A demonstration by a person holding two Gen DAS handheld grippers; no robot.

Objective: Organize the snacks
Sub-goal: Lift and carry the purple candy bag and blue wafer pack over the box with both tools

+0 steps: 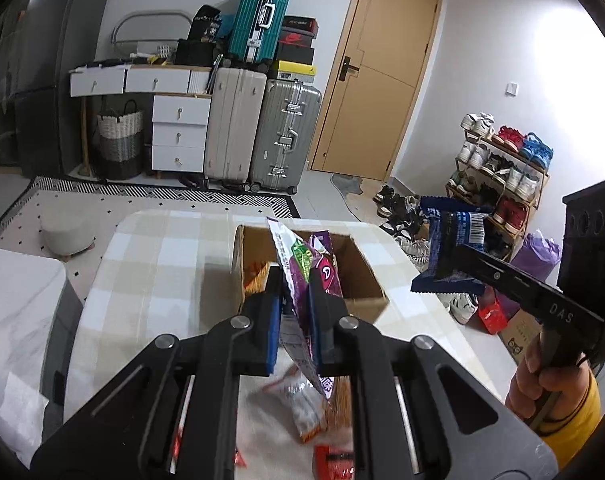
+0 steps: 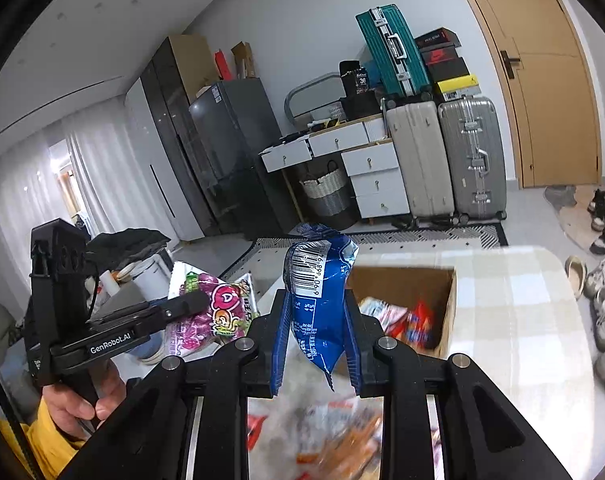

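My left gripper [image 1: 295, 292] is shut on a purple snack packet [image 1: 302, 264], which hangs upright just in front of an open cardboard box [image 1: 364, 307]. Several packets lie inside the box. At the right of the left wrist view, my right gripper [image 1: 458, 258] holds a blue snack packet [image 1: 446, 240] in the air beside the box. The right wrist view shows my right gripper [image 2: 319, 304] shut on that blue packet [image 2: 318, 280], the box [image 2: 448, 320] behind it, and my left gripper [image 2: 198, 302] with the purple packet [image 2: 214, 312] at the left. Loose snacks [image 2: 334, 432] lie blurred below.
The box stands on a table with a checked cloth [image 1: 162, 264]. Beyond are suitcases [image 1: 258, 128], white drawers [image 1: 178, 136], a woven basket [image 1: 120, 140], a wooden door [image 1: 378, 72] and a shoe rack [image 1: 498, 168]. A round stool [image 1: 68, 236] stands on the floor at the left.
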